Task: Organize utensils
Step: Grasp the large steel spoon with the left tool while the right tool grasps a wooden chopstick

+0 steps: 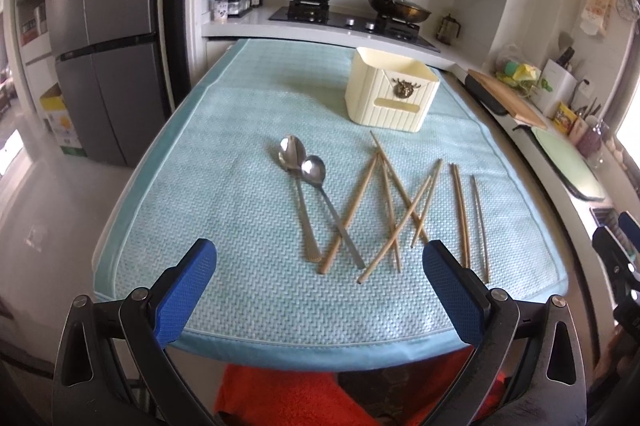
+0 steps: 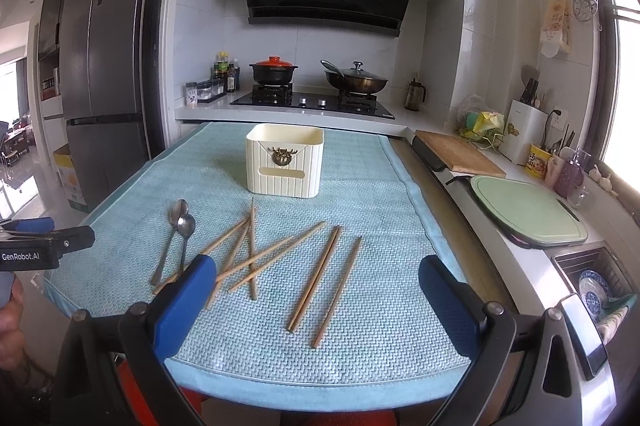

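Two metal spoons (image 1: 306, 186) (image 2: 176, 234) lie side by side on a light blue mat (image 1: 224, 186) (image 2: 380, 186). Several wooden chopsticks (image 1: 404, 210) (image 2: 264, 258) lie scattered and crossed to their right, with three more (image 2: 324, 282) lying apart further right. A cream ribbed utensil holder (image 1: 390, 92) (image 2: 285, 160) stands upright at the far side of the mat. My left gripper (image 1: 320, 262) is open and empty over the mat's near edge, in front of the spoon handles. My right gripper (image 2: 316, 280) is open and empty, low over the chopsticks.
A stove with a red-lidded pot (image 2: 272, 68) and a wok (image 2: 354, 78) stands behind the table. A counter on the right holds a wooden board (image 2: 460, 152), a green board (image 2: 524, 210) and a sink (image 2: 596, 282). A fridge (image 1: 104, 38) stands at the left.
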The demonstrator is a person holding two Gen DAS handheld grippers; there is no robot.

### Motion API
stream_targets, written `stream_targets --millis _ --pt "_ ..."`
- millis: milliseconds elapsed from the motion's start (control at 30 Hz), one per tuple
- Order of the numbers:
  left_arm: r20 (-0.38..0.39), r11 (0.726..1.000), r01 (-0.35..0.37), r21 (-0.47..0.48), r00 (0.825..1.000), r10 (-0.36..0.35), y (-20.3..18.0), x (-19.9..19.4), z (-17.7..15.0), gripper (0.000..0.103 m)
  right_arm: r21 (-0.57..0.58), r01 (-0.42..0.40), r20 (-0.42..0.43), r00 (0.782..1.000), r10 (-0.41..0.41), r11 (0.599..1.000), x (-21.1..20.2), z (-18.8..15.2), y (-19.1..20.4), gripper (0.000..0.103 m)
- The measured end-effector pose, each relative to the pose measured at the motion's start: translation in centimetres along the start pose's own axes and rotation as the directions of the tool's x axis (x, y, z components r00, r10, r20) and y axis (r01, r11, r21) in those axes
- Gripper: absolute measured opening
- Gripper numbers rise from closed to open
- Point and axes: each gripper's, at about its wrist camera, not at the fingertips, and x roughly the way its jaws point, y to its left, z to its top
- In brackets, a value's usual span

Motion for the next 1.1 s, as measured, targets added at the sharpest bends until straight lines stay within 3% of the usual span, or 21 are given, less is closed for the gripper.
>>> stream_targets --millis 233,467,533,600,767,1100 --pt "-0.020 0.999 -0.034 -0.005 0.999 0.034 1.6 2.3 1.2 0.103 0.064 -0.016 -0.024 1.000 0.017 0.998 2.2 0.9 -3.0 0.103" --pt "-0.071 0.997 -0.075 -0.034 0.995 0.072 3.8 5.8 2.5 0.103 0.149 -0.029 -0.122 0.991 0.048 0.988 6.2 1.0 -5.3 0.102" --pt "-0.083 0.995 -0.090 -0.035 0.993 0.087 4.5 6.9 2.9 0.103 0.163 -0.032 -0.150 0.987 0.057 0.986 7.2 0.8 -5.6 0.096" --pt "-0.093 0.994 -0.100 -0.036 0.991 0.097 5.3 8.1 3.4 0.103 0.176 -0.036 -0.185 0.980 0.068 0.984 8.2 0.6 -5.8 0.081" --pt "-0.129 0.995 -0.079 -0.058 0.989 0.071 6.6 11.4 5.2 0.102 0.217 -0.048 -0.254 0.962 0.104 0.975 10.7 -0.1 -6.2 0.066" --pt "-0.197 0.996 -0.090 0.030 0.976 0.094 6.7 19.1 6.9 0.102 0.260 -0.040 -0.328 0.936 0.127 0.965 14.1 -0.8 -6.9 0.065"
